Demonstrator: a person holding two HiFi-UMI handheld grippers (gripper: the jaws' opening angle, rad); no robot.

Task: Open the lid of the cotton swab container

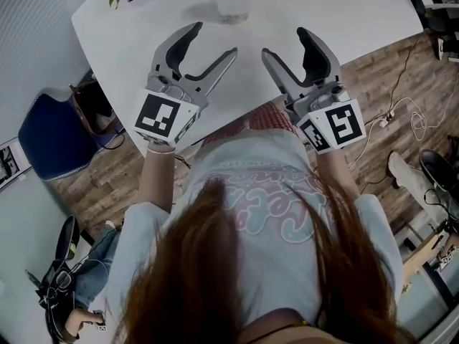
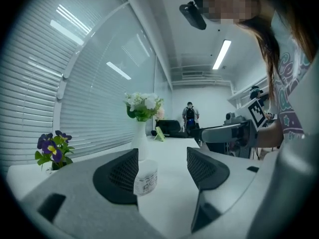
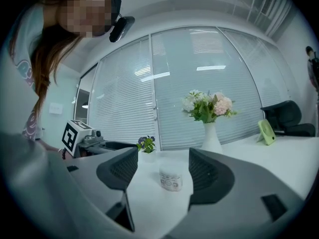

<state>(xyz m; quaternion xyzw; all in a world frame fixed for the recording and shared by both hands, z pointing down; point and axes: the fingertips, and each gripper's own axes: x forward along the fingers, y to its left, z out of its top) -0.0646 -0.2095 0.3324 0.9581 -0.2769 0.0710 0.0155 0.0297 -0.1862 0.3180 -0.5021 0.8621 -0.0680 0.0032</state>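
Container (image 1: 233, 8) faint, label (image 2: 145, 183) illegible

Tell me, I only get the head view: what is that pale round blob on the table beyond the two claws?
Observer: The right gripper view shows that it is a small white cotton swab container, upright, with a printed label round it.
Operator: Is anything standing near it that I'm missing?
Observer: Yes, a white vase of white and pink flowers stands beyond it.
Operator: Is anyone else in the room?
Observer: The left gripper view shows a person standing at the far end.
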